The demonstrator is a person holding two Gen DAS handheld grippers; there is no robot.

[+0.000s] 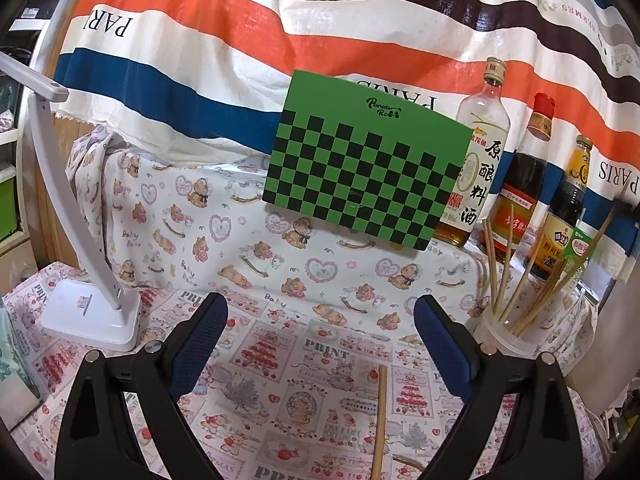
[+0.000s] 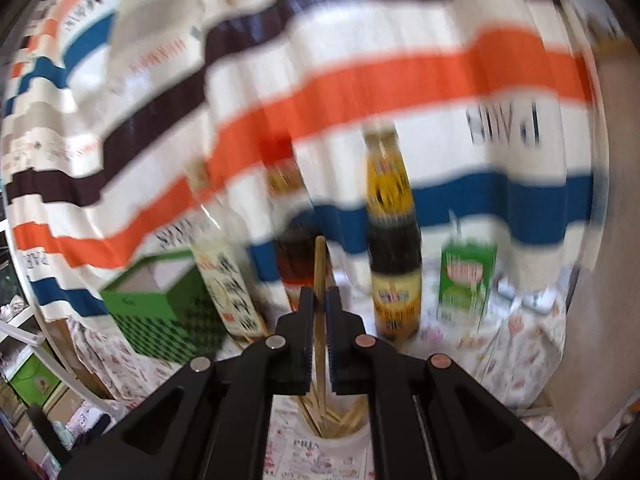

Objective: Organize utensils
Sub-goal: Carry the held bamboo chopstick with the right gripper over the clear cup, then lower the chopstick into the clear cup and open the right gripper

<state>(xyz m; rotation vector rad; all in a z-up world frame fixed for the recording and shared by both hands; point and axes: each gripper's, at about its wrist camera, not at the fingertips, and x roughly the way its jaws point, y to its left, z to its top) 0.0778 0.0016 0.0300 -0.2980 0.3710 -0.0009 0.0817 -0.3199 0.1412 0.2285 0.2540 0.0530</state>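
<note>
In the left wrist view my left gripper [image 1: 320,332] is open and empty above the printed tablecloth. One wooden chopstick [image 1: 379,420] lies on the cloth between its jaws, nearer the right one. A clear plastic cup [image 1: 506,334] at the right holds several chopsticks [image 1: 520,280]. The right wrist view is blurred. There my right gripper [image 2: 320,300] is shut on a single upright chopstick [image 2: 320,264], held over the cup [image 2: 340,440] with its chopsticks below.
A green checkered board [image 1: 368,168] leans against the striped cloth at the back. Three sauce bottles [image 1: 524,184] stand right of it, behind the cup. A white desk lamp [image 1: 92,312] stands at the left. A green carton [image 2: 466,280] stands right of the bottles.
</note>
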